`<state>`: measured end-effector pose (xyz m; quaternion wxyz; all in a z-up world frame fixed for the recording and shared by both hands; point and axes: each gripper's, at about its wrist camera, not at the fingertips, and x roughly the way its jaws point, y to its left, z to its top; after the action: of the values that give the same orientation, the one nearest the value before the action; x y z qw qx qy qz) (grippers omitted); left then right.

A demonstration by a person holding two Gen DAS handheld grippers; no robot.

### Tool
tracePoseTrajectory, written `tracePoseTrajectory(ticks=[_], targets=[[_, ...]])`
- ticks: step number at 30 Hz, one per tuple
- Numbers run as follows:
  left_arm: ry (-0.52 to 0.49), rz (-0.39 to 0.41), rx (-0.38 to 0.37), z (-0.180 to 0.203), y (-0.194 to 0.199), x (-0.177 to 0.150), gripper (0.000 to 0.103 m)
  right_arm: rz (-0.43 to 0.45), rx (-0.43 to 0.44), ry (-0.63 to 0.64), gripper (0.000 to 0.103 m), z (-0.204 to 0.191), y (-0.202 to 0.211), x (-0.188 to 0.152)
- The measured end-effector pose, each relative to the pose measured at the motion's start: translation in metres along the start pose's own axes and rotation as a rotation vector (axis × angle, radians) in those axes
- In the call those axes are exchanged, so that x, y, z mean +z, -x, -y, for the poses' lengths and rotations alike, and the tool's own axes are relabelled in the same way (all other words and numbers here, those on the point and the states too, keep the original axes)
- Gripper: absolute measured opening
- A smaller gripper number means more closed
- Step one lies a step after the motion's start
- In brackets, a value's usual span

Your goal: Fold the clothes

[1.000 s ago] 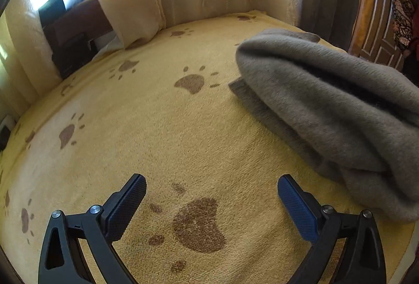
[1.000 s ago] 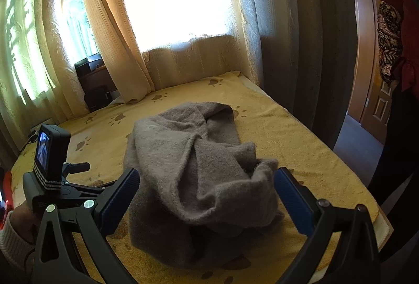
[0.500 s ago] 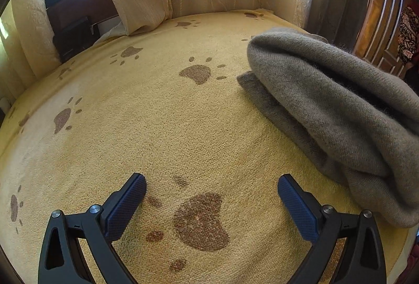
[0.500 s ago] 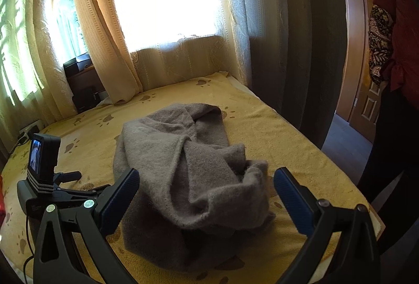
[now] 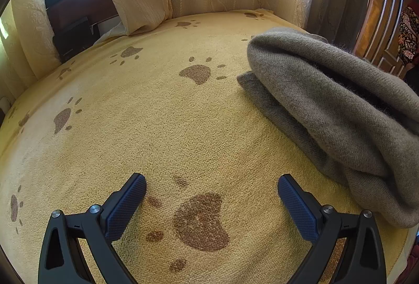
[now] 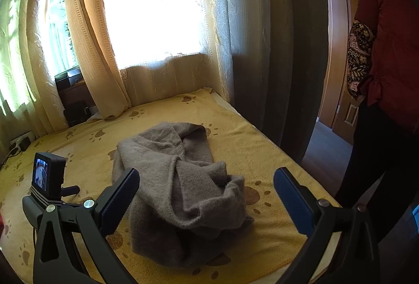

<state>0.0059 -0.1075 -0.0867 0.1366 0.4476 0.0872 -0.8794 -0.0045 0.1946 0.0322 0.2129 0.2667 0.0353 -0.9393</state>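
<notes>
On the yellow paw-print bedspread (image 6: 262,142), toward its right edge and nearer the front than the curtained window end, a grey knitted garment (image 6: 183,187) is lying in a loose, rumpled heap, its layers bunching over one another rather than stacking squarely, so it is not sitting as a tidy fold. The left gripper (image 5: 212,195) is hovering low over bare bedspread just left of the garment (image 5: 327,106), tongs spread wide and gripping nothing. The right gripper (image 6: 207,189) is hanging higher, looking down on the heap, tongs likewise wide and empty. Both are probably standing apart like this to come at the cloth from two sides. No basket, drawer or other container is showing. A person in a red top (image 6: 387,48) is standing by the doorway.
</notes>
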Motion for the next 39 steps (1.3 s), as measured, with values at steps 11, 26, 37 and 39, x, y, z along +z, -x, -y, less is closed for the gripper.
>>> tracePoseTrajectory(ticks=[11,26,37,39], targets=[[0.0,0.0,0.0,0.0,0.0,0.001,0.102,0.033,0.02,0.042,0.103,-0.04,0.02,0.016],[0.0,0.0,0.0,0.0,0.0,0.0,0.102,0.017,0.081,0.067,0.103,-0.044,0.009,0.004],[0.0,0.0,0.001,0.0,0.0,0.0,0.102,-0.006,0.193,-0.032,0.103,-0.023,-0.037,0.001],[0.0,0.0,0.001,0.0,0.001,0.0,0.102,-0.011,0.204,-0.038,0.103,-0.022,-0.049,0.001]])
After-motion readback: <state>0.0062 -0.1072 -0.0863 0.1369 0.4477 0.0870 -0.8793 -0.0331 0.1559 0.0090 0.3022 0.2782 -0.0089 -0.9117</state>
